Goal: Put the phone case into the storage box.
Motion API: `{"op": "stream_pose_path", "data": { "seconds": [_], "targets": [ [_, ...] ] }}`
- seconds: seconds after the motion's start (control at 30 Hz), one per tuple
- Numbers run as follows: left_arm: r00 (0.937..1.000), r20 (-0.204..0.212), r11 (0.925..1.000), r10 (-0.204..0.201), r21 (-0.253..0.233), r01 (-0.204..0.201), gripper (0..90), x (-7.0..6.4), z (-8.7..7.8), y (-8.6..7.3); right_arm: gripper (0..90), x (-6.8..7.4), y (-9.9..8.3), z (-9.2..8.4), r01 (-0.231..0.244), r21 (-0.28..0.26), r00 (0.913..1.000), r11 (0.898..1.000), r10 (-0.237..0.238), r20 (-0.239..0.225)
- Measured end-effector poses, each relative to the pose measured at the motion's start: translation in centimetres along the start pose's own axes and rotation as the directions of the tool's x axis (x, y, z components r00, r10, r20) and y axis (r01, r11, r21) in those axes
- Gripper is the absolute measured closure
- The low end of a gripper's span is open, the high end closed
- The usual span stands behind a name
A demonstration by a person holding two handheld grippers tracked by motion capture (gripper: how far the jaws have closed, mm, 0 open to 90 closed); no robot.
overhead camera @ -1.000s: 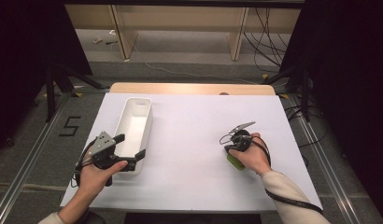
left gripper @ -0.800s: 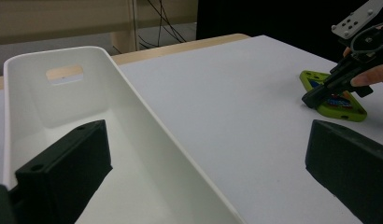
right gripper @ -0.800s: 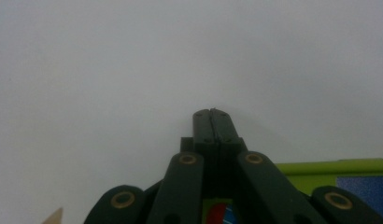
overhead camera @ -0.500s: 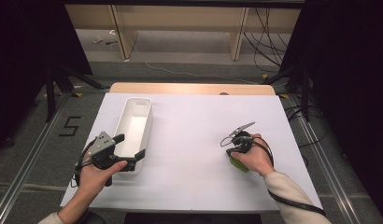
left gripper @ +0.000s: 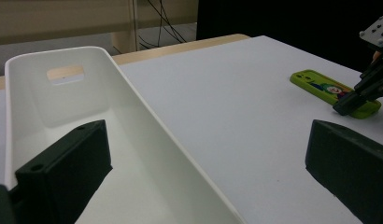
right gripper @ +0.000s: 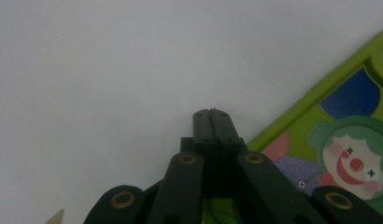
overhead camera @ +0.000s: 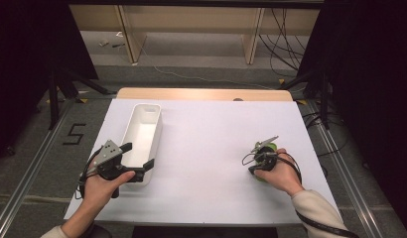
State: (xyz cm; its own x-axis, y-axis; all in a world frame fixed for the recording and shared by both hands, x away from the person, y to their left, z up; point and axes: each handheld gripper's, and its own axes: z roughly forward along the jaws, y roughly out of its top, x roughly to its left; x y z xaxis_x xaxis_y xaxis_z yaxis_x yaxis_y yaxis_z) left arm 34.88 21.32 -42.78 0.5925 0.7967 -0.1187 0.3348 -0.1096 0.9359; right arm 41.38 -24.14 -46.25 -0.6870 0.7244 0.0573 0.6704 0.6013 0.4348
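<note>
A flat lime-green case (right gripper: 348, 140) with a clown picture lies on the white table at the right, also seen as the green case (left gripper: 320, 86) from across the table. My right gripper (right gripper: 212, 114) is shut with nothing between its jaws, and its tips point down at the case's edge. From above, the right gripper (overhead camera: 255, 168) sits under the hand, with green showing on both sides of it. My left gripper (overhead camera: 139, 154) is open at the near end of a white bin (overhead camera: 142, 106). One jaw hangs over the bin (left gripper: 133, 121), the other over the table.
The inside of the bin that I can see holds nothing. Bare white tabletop (overhead camera: 206, 139) lies between the bin and the case. A wooden strip (overhead camera: 201, 94) runs along the far edge. Cables and shelf legs stand on the floor beyond.
My right hand has slid a little to the right and toward the near edge, gripper still shut. The green case appears to have shifted with it. The left hand has not moved.
</note>
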Motion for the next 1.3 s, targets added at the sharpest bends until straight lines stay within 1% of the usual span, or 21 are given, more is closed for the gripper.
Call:
{"op": "stream_pose_path", "data": {
  "seconds": [0.07,0.1,0.2,0.23,0.27,0.4,0.5,0.67,0.73,0.8,0.83,0.93,1.03,1.07,1.1,1.17,1.2,1.23,1.27,1.3],
  "targets": [
    [1.0000,0.000,1.0000,-0.001,-0.001,0.001,0.0,0.0,0.0,0.0,90.0,-0.2,-0.6,-0.4,-0.012,0.006,0.9999,1.000,0.012,0.003],
    [1.0000,0.000,1.0000,-0.001,-0.001,0.001,0.0,0.0,0.0,0.0,90.0,-0.2,-0.6,-0.4,-0.012,0.006,0.9999,1.000,0.012,0.003],
    [1.0000,0.002,1.0000,0.000,-0.001,0.000,0.0,0.0,0.0,0.0,90.0,-0.7,-1.6,-0.9,-0.025,0.004,0.9997,1.000,0.025,0.007],
    [1.0000,0.002,1.0000,0.000,-0.001,0.000,0.0,0.0,0.0,0.0,90.0,-0.7,-1.6,-0.9,-0.025,0.004,0.9997,1.000,0.025,0.007],
    [1.0000,0.002,1.0000,0.001,-0.001,-0.001,0.0,-0.1,0.0,0.0,90.0,-1.1,-2.1,-1.2,-0.037,0.004,0.9993,0.999,0.037,0.007],
    [1.0000,0.001,1.0000,0.000,0.000,0.000,0.0,-0.1,0.0,0.0,90.0,-1.5,-2.8,-1.6,-0.054,-0.001,0.9984,0.999,0.054,0.013],
    [1.0000,0.002,1.0000,-0.001,0.000,0.001,0.0,0.0,0.0,0.0,90.0,-1.9,-3.2,-1.8,-0.064,0.002,0.9979,0.998,0.064,0.015],
    [1.0000,0.001,1.0000,-0.002,0.001,0.002,0.0,0.0,0.0,0.0,90.0,-2.4,-3.7,-2.2,-0.077,0.004,0.9964,0.997,0.077,0.035],
    [1.0000,0.003,1.0000,0.001,0.002,-0.001,0.0,0.0,0.0,0.0,90.0,-2.5,-3.8,-2.3,-0.070,0.008,0.9964,0.998,0.069,0.049],
    [1.0000,0.003,1.0000,0.000,0.001,0.000,0.0,0.0,0.0,0.0,89.6,-2.6,-3.8,-2.3,-0.068,0.009,0.9963,0.998,0.067,0.053],
    [1.0000,0.002,1.0000,-0.002,0.000,0.002,0.0,0.0,0.0,0.0,87.2,-2.6,-3.8,-2.3,-0.067,0.010,0.9962,0.998,0.066,0.057],
    [1.0000,0.004,1.0000,-0.001,0.001,0.001,0.0,0.0,0.1,0.0,82.8,-2.6,-3.7,-2.6,-0.036,0.013,0.9973,0.999,0.035,0.065],
    [1.0000,0.002,1.0000,-0.003,-0.001,0.003,0.0,0.0,0.0,0.0,77.6,-2.4,-3.3,-3.1,-0.007,-0.007,0.9978,1.000,0.008,0.065],
    [1.0000,0.004,1.0000,-0.001,0.001,0.001,0.0,0.0,0.1,0.0,74.5,-2.3,-3.1,-3.4,0.001,-0.007,0.9981,1.000,0.000,0.061],
    [1.0000,0.005,1.0000,-0.001,0.001,0.001,0.0,0.0,0.1,0.0,70.0,-2.3,-2.9,-3.5,0.020,-0.010,0.9982,1.000,-0.019,0.056],
    [1.0000,0.004,1.0000,-0.001,0.001,0.001,0.0,0.0,0.1,0.0,58.5,-2.1,-2.5,-3.9,0.064,-0.018,0.9947,0.998,-0.062,0.082],
    [1.0000,0.003,1.0000,-0.001,0.001,0.001,0.0,0.0,0.1,0.0,51.1,-2.1,-2.3,-4.0,0.078,-0.016,0.9920,0.997,-0.076,0.101],
    [1.0000,0.003,1.0000,-0.002,0.000,0.002,0.0,0.0,0.1,0.0,43.0,-2.1,-2.1,-4.0,0.091,-0.007,0.9890,0.996,-0.089,0.118],
    [1.0000,0.003,1.0000,-0.002,0.000,0.002,0.0,0.0,0.1,0.0,37.4,-2.3,-1.9,-4.0,0.099,0.008,0.9859,0.995,-0.099,0.135],
    [1.0000,0.002,1.0000,-0.001,0.000,0.001,0.0,0.0,0.0,0.0,31.9,-2.5,-1.8,-4.0,0.101,0.014,0.9848,0.995,-0.102,0.141]
  ]
}}
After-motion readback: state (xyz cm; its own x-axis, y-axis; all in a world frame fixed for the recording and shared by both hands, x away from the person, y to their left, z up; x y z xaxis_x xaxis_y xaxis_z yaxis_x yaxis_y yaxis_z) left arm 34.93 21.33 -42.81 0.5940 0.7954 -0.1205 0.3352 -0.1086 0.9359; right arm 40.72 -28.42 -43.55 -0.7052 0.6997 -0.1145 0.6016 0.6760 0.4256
